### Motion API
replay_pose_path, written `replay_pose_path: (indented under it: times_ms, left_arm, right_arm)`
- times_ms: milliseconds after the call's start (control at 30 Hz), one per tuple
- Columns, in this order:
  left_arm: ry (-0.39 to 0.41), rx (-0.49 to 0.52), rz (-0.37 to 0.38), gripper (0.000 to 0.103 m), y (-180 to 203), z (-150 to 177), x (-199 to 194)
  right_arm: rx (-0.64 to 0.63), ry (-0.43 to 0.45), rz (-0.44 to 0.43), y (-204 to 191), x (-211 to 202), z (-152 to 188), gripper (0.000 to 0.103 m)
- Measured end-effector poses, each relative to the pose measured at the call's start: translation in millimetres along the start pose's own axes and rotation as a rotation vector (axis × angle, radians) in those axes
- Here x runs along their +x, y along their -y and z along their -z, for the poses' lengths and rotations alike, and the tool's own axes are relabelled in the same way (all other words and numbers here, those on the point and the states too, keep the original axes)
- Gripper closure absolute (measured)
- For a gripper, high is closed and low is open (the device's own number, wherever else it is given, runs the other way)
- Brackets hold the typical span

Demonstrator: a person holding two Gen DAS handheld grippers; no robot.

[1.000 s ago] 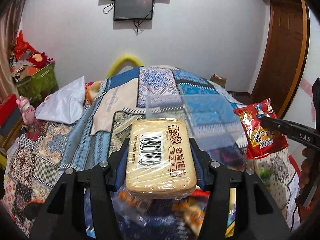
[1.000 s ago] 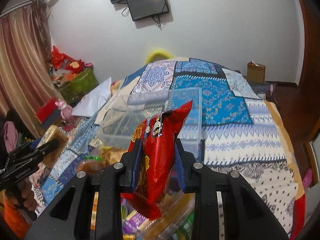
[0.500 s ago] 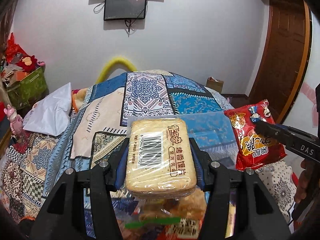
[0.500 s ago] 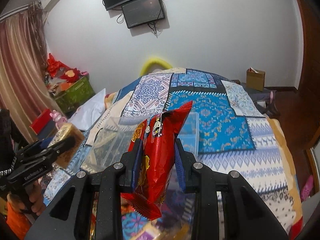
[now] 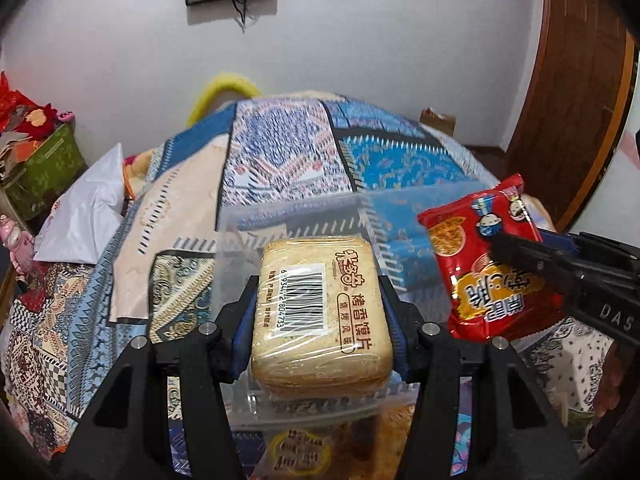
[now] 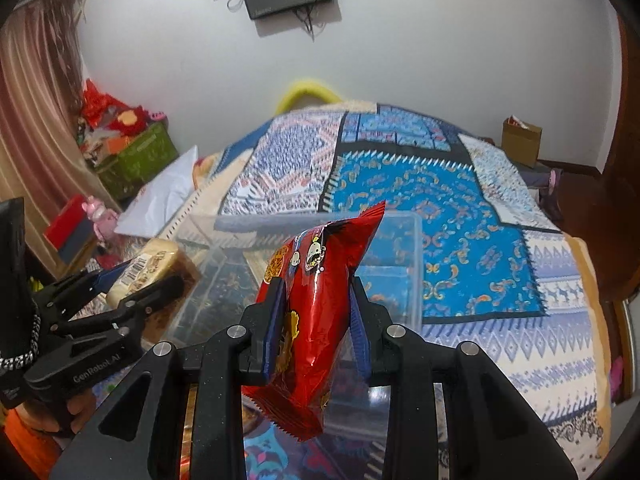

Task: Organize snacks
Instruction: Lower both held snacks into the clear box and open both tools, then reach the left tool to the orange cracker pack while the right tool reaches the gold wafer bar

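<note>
just two claws, left (image 5: 318,312) clamping one biscuit pack (image 5: 320,316), right (image 6: 316,324) pinching one red snack bag (image 6: 316,304)

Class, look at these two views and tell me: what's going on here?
A person is sorting snacks on a bed with a patterned quilt. The left hand-held gripper is shut on a tan pack of baked bread slices, and the right hand-held gripper is shut on a red snack bag. Both packs hang over a clear plastic bin; neither has been let go yet. More snacks lie below.
</note>
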State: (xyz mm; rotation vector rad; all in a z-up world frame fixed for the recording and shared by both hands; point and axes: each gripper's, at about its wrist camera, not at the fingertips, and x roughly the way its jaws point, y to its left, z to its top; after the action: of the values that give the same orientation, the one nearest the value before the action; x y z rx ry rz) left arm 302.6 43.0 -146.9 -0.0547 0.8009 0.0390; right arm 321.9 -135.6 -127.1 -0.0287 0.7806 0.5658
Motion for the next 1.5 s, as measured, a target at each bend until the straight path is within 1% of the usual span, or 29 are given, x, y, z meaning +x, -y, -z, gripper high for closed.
replay_pose_path:
  times_ms: [300,367,433,533,600,667,767,833,867,967,1167,1333,1433,1500]
  left_arm:
    - [-0.083,0.0,0.018,0.049,3.6,2.9,29.3]
    - [-0.105,-0.001,0.012,0.048,4.4,3.7,34.7]
    - [-0.112,-0.013,0.006,0.048,3.1,4.3,36.7]
    - [-0.116,-0.031,-0.002,0.048,-0.3,3.6,37.2]
    - [-0.101,-0.033,-0.004,0.046,-0.8,3.1,32.0]
    - [-0.092,-0.033,-0.006,0.044,-0.7,2.4,26.0]
    - [-0.076,-0.026,-0.008,0.042,0.3,-0.1,13.8]
    - [-0.052,-0.013,-0.015,0.042,1.1,-0.7,-0.4]
    - [-0.041,-0.011,-0.015,0.04,0.5,-0.7,-7.4]
    - [-0.006,-0.019,-0.007,0.035,-3.8,-1.1,-30.9]
    - [0.043,-0.026,-0.006,0.031,-16.9,5.3,-75.7]
    - [0.044,-0.021,-0.031,0.026,-29.8,24.2,-99.5]
    - [0.03,-0.025,-0.047,0.026,-40.0,40.2,-106.2]
    - [0.006,-0.035,-0.052,0.025,-47.6,52.5,-106.3]
  right_arm:
    - [-0.01,-0.088,0.012,1.4,27.3,10.4,0.075]
    - [-0.024,-0.099,0.029,0.7,30.3,12.5,0.075]
    - [-0.05,-0.106,0.045,-1.8,30.4,13.9,0.074]
    - [-0.066,-0.118,0.046,-3.3,28.1,15.5,0.073]
    - [-0.077,-0.121,0.049,-2.7,26.1,16.0,0.07]
    - [-0.082,-0.113,0.064,-3.3,20.7,16.3,0.064]
    - [-0.085,-0.093,0.069,-4.5,9.8,13.8,0.06]
    - [-0.083,-0.076,0.064,-5.1,0.6,12.0,0.059]
    - [-0.081,-0.064,0.064,-5.2,-5.6,11.2,0.058]
    - [-0.078,-0.035,0.064,-6.9,-22.4,10.7,0.056]
    - [-0.073,0.024,0.075,-10.5,-62.4,14.8,0.053]
    - [-0.069,0.059,0.099,-13.2,-85.7,26.8,0.046]
    - [-0.062,0.051,0.102,-13.7,-92.5,38.9,0.046]
    - [-0.055,0.042,0.107,-13.1,-94.8,47.5,0.046]
